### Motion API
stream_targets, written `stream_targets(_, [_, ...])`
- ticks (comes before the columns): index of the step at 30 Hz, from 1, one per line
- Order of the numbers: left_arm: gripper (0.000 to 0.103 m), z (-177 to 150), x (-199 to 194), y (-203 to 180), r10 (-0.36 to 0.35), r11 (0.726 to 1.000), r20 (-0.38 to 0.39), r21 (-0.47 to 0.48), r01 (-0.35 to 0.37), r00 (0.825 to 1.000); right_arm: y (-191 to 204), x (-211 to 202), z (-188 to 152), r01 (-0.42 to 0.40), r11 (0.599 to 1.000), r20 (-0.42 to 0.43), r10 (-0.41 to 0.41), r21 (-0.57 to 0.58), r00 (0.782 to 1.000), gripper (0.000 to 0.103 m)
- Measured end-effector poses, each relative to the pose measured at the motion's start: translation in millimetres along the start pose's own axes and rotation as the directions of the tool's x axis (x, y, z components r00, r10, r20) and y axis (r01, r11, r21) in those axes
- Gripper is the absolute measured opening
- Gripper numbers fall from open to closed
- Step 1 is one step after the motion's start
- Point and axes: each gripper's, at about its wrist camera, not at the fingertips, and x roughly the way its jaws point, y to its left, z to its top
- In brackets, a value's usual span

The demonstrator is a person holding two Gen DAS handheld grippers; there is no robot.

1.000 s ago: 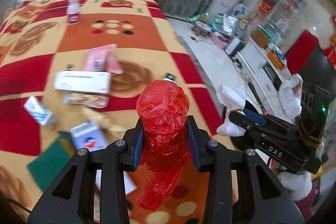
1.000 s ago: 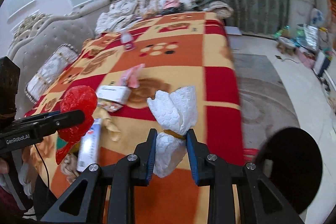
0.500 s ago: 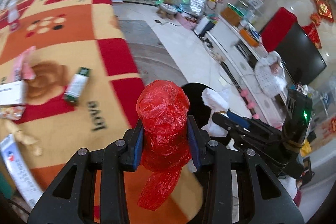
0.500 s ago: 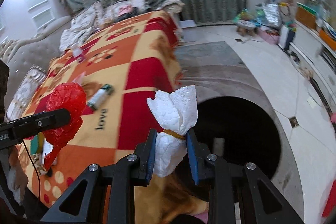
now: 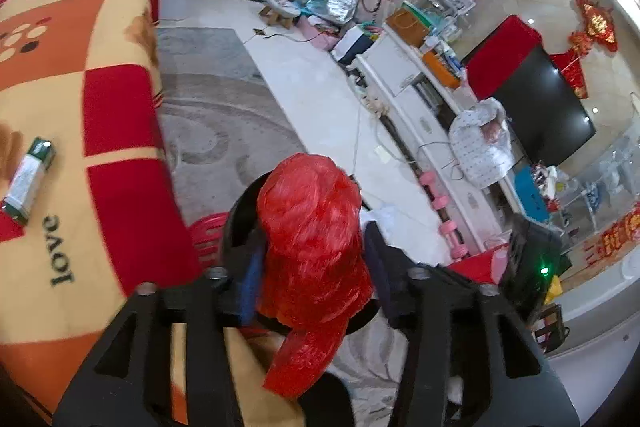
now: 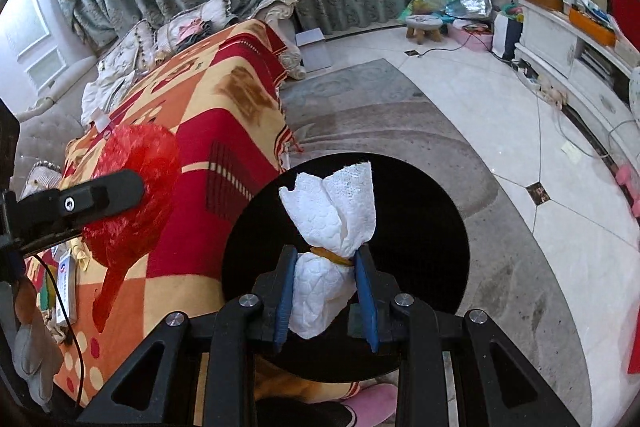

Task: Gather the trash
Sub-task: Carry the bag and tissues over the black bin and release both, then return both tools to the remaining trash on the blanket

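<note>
A crumpled red plastic bag (image 5: 312,239) sits between the fingers of my left gripper (image 5: 314,259). Its jaws are opening and stand wider than the bag, which looks loose between the pads. The bag hangs over the rim of a round black bin (image 5: 236,223) on the floor beside the blanket. In the right wrist view my right gripper (image 6: 325,267) is shut on a white paper-towel wad (image 6: 332,223) tied with a rubber band, directly above the bin's dark opening (image 6: 420,227). The red bag (image 6: 136,187) and a left finger (image 6: 100,195) show at the left there.
A red, orange and yellow patterned blanket (image 5: 100,107) covers the surface on the left, with a green-and-white box (image 5: 28,179) and more litter (image 6: 64,283) on it. A red slatted thing (image 5: 208,239) stands beside the bin. A white TV cabinet (image 5: 420,115) and pink dumbbells (image 5: 444,203) line the right.
Both grippers have swung from over the blanket to over the black bin. The left jaws have spread apart around the red bag. The right keeps its grip on the white wad.
</note>
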Motion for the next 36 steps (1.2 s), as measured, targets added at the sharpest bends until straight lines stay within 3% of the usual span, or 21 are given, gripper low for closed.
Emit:
stream_targets(1, [0.065, 1.3, 1.6, -0.4, -0.012, 1.0, 0.005, -0.004, 0.012, 1.0, 1.3, 1.2, 0.2, 0.002, 1.0, 0.0, -0.002, 0.003, 1.0, 0.026])
stream_targets(6, [0.065, 1.2, -1.6, 6.8, -0.007, 1.0, 0.006, -0.022, 0.007, 1.0, -4.0, 1.1, 2.3, 0.002, 0.999, 0.002, -0.002, 0.036, 1.0, 0.042])
stream_targets(11, [0.065, -4.2, -13.5, 16.4, 0.034, 0.999, 0.007, -0.027, -0.033, 0.999, 0.0, 0.8, 2.9, -0.001, 1.0, 0.001, 0.001, 0.028, 1.0, 0.042])
stream_targets(14, [0.065, -9.6, -23.0, 20.1, 0.093, 0.996, 0.022, -0.005, -0.093, 0.995, 5.2, 4.0, 2.9, -0.007, 1.0, -0.006, 0.008, 0.027, 1.0, 0.043])
stream_targets(24, [0.065, -26.2, -54.2, 48.3, 0.264, 0.964, 0.06, 0.016, -0.265, 0.963, 41.9, 8.0, 1.2, -0.035, 0.999, -0.021, 0.034, -0.031, 0.999, 0.043])
stream_targets(31, [0.065, -36.0, -81.0, 66.4, 0.339, 0.94, 0.082, 0.015, -0.341, 0.937, 74.6, 11.5, -0.3, -0.066, 0.995, -0.033, 0.064, -0.074, 0.997, 0.044])
stream_targets(34, [0.065, -41.5, -93.4, 77.5, 0.366, 0.93, 0.08, 0.006, -0.368, 0.927, 88.9, 14.2, -1.5, -0.083, 0.992, -0.04, 0.08, -0.094, 0.996, 0.047])
stream_targets(36, [0.065, -45.3, -101.7, 84.7, 0.381, 0.924, 0.079, -0.007, -0.382, 0.921, 101.0, 16.9, -2.1, -0.095, 0.989, -0.049, 0.089, -0.112, 0.995, 0.054])
